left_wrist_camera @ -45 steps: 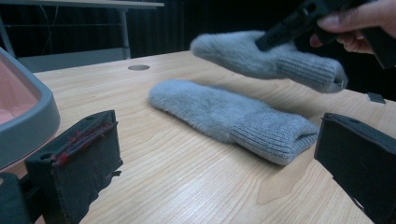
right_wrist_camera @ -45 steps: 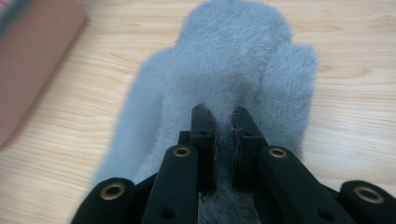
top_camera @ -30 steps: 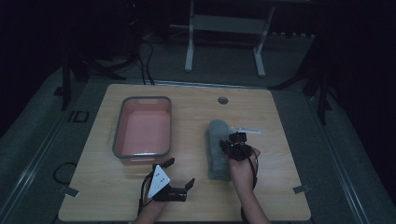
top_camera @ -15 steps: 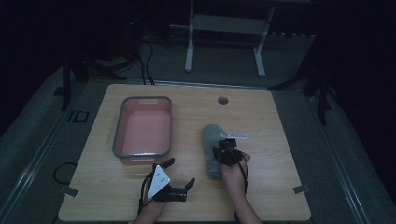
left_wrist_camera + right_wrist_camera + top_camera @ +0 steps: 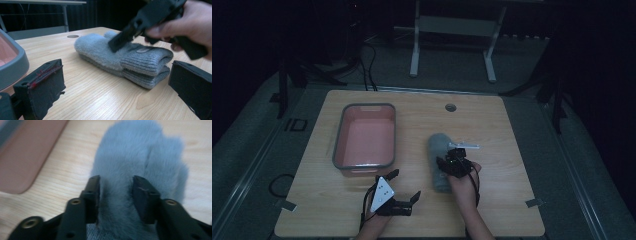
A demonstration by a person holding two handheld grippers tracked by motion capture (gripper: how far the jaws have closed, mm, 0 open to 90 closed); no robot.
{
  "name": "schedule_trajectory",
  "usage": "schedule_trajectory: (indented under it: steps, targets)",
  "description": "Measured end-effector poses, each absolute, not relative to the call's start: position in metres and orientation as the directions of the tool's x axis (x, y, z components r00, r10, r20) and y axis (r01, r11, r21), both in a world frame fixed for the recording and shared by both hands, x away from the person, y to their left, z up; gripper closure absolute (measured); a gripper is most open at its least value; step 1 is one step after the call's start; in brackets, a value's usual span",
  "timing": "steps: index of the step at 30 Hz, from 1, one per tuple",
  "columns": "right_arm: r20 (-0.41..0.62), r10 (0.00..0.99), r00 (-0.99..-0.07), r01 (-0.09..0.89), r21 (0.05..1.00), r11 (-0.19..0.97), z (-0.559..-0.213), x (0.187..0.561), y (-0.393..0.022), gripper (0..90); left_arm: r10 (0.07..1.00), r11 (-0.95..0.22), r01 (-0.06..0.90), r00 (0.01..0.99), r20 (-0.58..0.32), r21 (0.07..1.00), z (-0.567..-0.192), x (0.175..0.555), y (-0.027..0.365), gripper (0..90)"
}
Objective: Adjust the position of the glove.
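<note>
The right gripper, jaws just widening, straddles the grey mittens at the tabletop's five o'clock. The left gripper rests open at seven o'clock.

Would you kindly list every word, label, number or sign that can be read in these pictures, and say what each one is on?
"ID": pale letters on the dark floor mat left of the table.
Small tag on the cuff of the grey mittens: too small and blurred to read.
Pink tray, left gripper and right gripper: no lettering to be seen.
</note>
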State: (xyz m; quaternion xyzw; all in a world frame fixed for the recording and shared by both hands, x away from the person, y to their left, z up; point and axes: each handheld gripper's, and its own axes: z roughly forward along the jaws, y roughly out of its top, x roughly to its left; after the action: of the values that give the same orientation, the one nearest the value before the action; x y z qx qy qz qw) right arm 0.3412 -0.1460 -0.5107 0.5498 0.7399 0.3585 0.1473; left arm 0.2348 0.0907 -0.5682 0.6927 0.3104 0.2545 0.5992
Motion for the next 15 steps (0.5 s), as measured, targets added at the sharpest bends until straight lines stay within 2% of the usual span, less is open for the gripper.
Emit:
schedule_trajectory:
  steps: [1,3,4,5,7,9,11,12,15]
  targets:
    - [0.176,0.908,-0.38,0.692,0.706,0.153,-0.499,0.34,-0.149,49.4,0.734,-0.091,0.127,0.678,-0.019,0.988,-0.568,0.235,0.091,0.5]
    - [0.165,0.897,-0.411,0.657,0.735,0.166,-0.488,0.34,-0.157,46.1,0.735,-0.09,0.13,0.678,-0.022,0.987,-0.568,0.235,0.09,0.5]
    - [0.143,0.886,-0.44,0.622,0.76,0.186,-0.483,0.34,-0.162,41.0,0.735,-0.092,0.131,0.678,-0.022,0.987,-0.568,0.236,0.09,0.5]
    - [0.11,0.881,-0.46,0.59,0.779,0.211,-0.479,0.341,-0.166,40.5,0.733,-0.094,0.133,0.679,-0.021,0.987,-0.568,0.236,0.09,0.5]
    - [0.083,0.878,-0.471,0.575,0.784,0.234,-0.474,0.341,-0.175,42.4,0.732,-0.103,0.134,0.681,-0.016,0.986,-0.568,0.236,0.089,0.5]
    - [0.156,0.871,-0.465,0.624,0.756,0.198,-0.47,0.346,-0.189,49.7,0.731,-0.11,0.137,0.682,-0.013,0.984,-0.568,0.236,0.089,0.5]
    - [0.149,0.871,-0.469,0.629,0.748,0.211,-0.469,0.348,-0.198,52.5,0.738,-0.109,0.143,0.675,-0.017,0.984,-0.567,0.237,0.088,0.5]
    - [0.165,0.865,-0.475,0.636,0.743,0.207,-0.469,0.349,-0.205,56.1,0.738,-0.109,0.143,0.675,-0.017,0.984,-0.567,0.237,0.088,0.5]
    - [0.228,0.829,-0.51,0.652,0.731,0.199,-0.473,0.352,-0.217,59.2,0.739,-0.113,0.157,0.673,-0.022,0.981,-0.567,0.238,0.088,0.5]
